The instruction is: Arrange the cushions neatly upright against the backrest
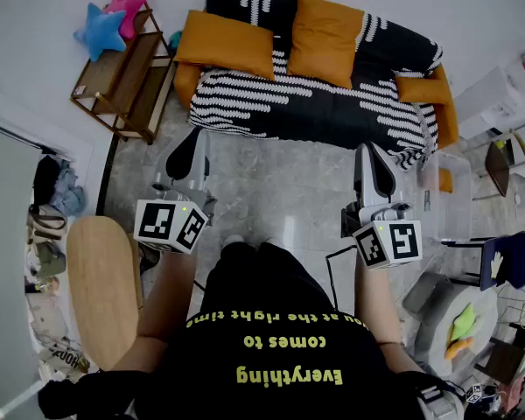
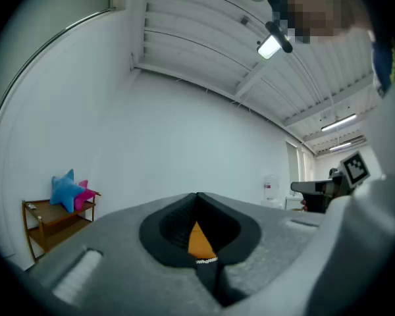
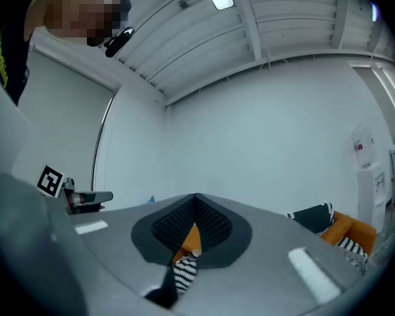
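Head view first: I'm standing back from the sofa [image 1: 332, 116], which sits at the far side under a black-and-white striped throw. The left orange cushion [image 1: 225, 44] and the right orange cushion [image 1: 325, 28] both lie back against the backrest, close to each other but apart. Neither gripper is near them. The left gripper [image 1: 193, 136] and the right gripper [image 1: 368, 151] hang over the grey floor, well short of the seat. Far left stands a wooden shelf [image 1: 122, 75] with a blue star plush [image 1: 99, 30] on top.

Left gripper view: the jaws are pressed together with nothing held. A sliver of orange cushion shows far beyond the gap. The shelf and star plush sit at the left.

Right gripper view: its jaws are together too, and empty. Orange and striped fabric peek through the gap, and the sofa's end shows at the right.
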A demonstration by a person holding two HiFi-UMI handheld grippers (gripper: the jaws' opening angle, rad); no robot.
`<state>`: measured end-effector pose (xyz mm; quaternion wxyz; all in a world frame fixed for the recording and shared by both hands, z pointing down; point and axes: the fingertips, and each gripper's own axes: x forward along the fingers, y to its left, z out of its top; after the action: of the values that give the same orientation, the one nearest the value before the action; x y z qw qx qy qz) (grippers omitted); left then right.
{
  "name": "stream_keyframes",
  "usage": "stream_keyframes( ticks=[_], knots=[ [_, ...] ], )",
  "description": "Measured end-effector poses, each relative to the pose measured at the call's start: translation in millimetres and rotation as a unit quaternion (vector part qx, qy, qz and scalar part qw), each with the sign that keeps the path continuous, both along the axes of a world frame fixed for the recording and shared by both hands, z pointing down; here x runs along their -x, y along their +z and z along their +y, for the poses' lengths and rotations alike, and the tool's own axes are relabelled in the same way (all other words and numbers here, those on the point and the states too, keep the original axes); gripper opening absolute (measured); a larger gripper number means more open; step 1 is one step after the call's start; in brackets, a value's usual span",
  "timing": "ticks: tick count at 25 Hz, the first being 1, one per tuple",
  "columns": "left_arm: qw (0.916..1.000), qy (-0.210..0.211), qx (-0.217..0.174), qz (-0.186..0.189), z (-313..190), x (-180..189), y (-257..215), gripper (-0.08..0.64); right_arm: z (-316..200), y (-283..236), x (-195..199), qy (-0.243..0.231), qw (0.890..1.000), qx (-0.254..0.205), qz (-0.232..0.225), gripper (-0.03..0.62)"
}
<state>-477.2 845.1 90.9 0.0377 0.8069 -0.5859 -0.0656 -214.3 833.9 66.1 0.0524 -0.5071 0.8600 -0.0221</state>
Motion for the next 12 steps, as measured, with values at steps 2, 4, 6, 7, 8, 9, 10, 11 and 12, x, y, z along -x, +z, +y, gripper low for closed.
stream_keyframes(
  ticks=[2,4,6,7,8,9,10,11,12],
  knots=[
    [1.0000,0.001,0.002,-0.004,-1.4,-5.6,1.3,0.000,-0.7,1.1,-1.9,-0.004,1.000,-0.001,0.000,0.011],
    [0.9999,0.001,0.005,-0.011,-2.5,-10.4,3.1,0.000,-1.6,1.1,-5.1,-0.008,1.000,0.000,-0.009,0.011],
    [0.9998,0.001,0.008,-0.017,-3.1,-13.1,4.6,0.000,-3.1,0.6,-9.0,-0.011,1.000,0.003,-0.023,0.011],
    [0.9998,0.000,0.009,-0.019,-3.1,-13.6,5.0,0.000,-3.8,0.4,-10.9,-0.014,0.999,0.005,-0.029,0.011],
    [0.9998,-0.002,0.010,-0.020,-2.7,-13.8,5.5,0.000,-4.4,0.4,-13.0,-0.015,0.999,0.006,-0.033,0.011],
    [0.9997,-0.004,0.010,-0.020,-2.0,-14.1,5.9,0.000,-4.6,0.4,-15.2,-0.017,0.999,0.006,-0.036,0.011],
    [0.9997,-0.007,0.011,-0.021,-1.1,-14.4,6.2,0.000,-4.7,0.7,-17.5,-0.019,0.999,0.007,-0.037,0.011],
    [0.9997,-0.010,0.012,-0.021,-0.3,-15.0,6.4,0.000,-5.0,1.2,-19.8,-0.022,0.999,0.008,-0.038,0.011],
    [0.9996,-0.013,0.013,-0.022,0.3,-15.9,6.4,0.000,-5.8,2.1,-21.9,-0.025,0.999,0.010,-0.039,0.011]
  ],
)
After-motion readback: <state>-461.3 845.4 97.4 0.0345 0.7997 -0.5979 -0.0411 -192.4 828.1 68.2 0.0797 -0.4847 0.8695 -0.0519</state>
